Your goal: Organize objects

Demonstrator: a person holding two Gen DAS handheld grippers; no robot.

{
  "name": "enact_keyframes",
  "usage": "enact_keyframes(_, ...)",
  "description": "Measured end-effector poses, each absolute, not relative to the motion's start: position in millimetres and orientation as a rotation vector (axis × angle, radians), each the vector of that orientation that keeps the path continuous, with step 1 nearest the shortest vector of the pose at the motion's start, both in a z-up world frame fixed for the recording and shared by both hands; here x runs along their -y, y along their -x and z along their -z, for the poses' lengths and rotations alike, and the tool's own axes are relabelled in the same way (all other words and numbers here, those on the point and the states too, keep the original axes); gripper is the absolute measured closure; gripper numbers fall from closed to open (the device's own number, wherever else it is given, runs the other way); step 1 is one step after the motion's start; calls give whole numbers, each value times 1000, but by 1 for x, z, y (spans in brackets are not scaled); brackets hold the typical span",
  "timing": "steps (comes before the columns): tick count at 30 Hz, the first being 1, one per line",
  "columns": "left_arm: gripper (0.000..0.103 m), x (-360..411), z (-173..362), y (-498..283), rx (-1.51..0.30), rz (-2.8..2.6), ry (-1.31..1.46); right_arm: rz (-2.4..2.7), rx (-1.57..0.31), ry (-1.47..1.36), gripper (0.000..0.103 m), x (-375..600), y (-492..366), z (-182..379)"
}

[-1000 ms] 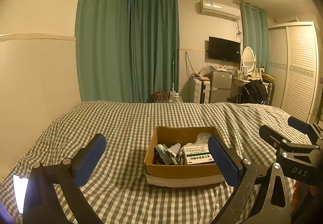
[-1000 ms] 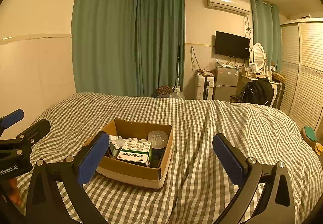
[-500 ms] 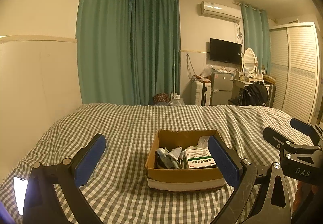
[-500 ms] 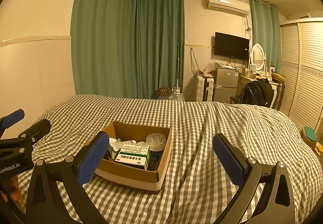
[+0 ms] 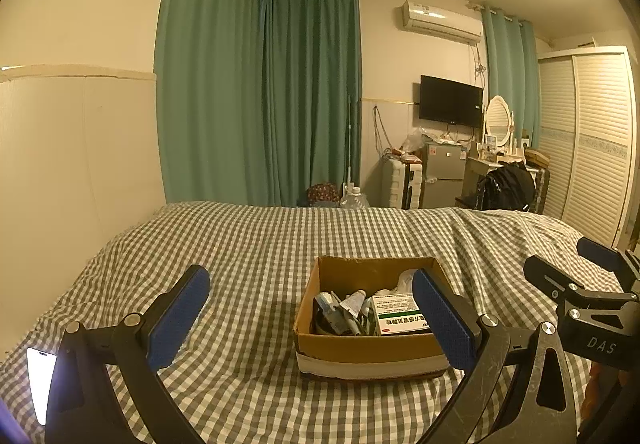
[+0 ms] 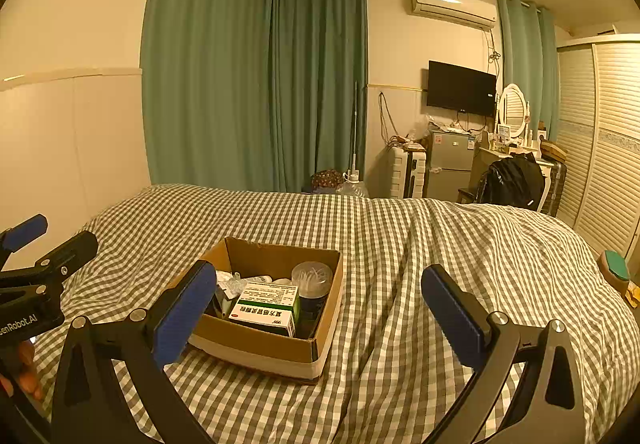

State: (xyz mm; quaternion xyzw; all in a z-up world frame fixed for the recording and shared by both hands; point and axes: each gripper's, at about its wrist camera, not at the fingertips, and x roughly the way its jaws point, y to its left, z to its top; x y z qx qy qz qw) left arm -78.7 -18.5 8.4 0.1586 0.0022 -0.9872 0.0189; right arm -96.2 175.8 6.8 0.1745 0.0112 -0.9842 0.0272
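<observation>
Both wrist views look forward low over the bed, sharing the nearby cardboard box and far wall.

**A lived-in bedroom**

This is a bedroom in a home. A bed with a grey-and-white checked cover fills the foreground. Green curtains hang floor to ceiling in the corner. On the far wall sit an air conditioner and a television, with a small fridge, a dressing table with an oval mirror and a louvred wardrobe alongside.
</observation>
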Motion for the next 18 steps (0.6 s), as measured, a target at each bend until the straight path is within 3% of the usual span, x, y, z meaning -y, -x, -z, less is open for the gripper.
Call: enact_keyframes(18,0,22,-8,78,-15,3051,-499,3030,-39,-556,0,-173,99,-2)
